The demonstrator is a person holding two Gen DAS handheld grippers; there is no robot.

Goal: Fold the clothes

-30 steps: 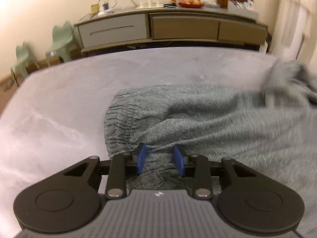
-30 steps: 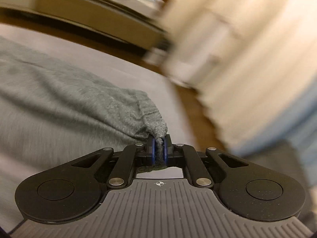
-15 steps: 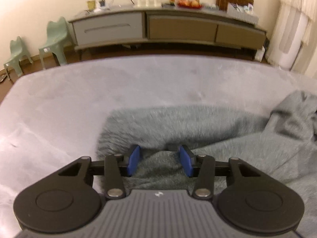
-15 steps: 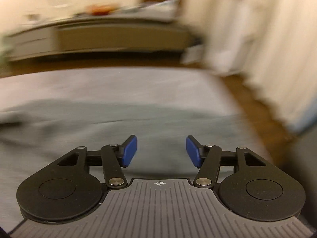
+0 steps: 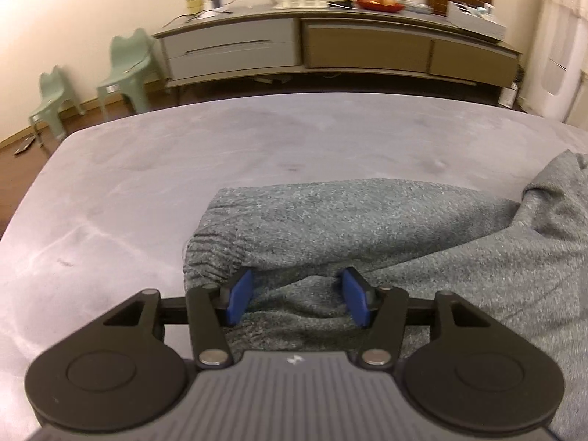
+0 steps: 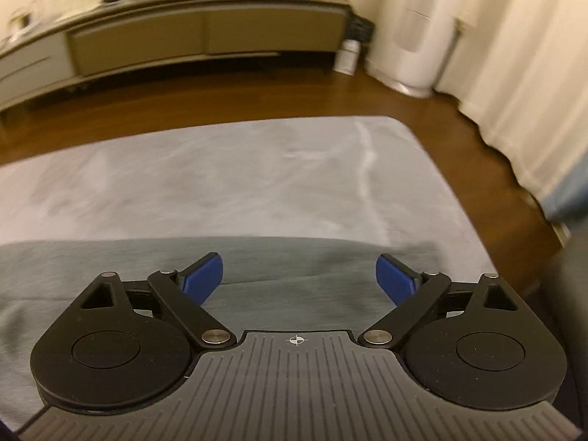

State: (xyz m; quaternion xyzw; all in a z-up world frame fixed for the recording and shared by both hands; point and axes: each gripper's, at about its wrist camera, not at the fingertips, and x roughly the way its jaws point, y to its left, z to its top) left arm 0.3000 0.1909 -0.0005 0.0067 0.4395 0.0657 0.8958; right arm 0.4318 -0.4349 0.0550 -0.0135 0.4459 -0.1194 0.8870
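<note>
From the left wrist view, our left gripper sits low over the heathered grey knit garment, its 2 blue pads spread moderately wide with a ridge of the fabric running between them, nothing pinched. The ribbed cuff end bunches just ahead and to the left of the left pad, and a second layer of the garment lies across from the right. We'd guess we're parked here to take that cuff end for the next fold. The pale grey bed surface stretches ahead, and well beyond it are the long grey-and-tan sideboard and 2 mint green plastic chairs.

From the right wrist view, our right gripper is splayed very wide and holds nothing. The grey garment lies flat right under and just ahead of the pads, a bit blurred, with bare bed past it. Probably we're hovering to pick the next grab point. A white cylindrical appliance stands far ahead to the right.

No readable brands or writing anywhere, just a small crosshair mark on the gripper body.
</note>
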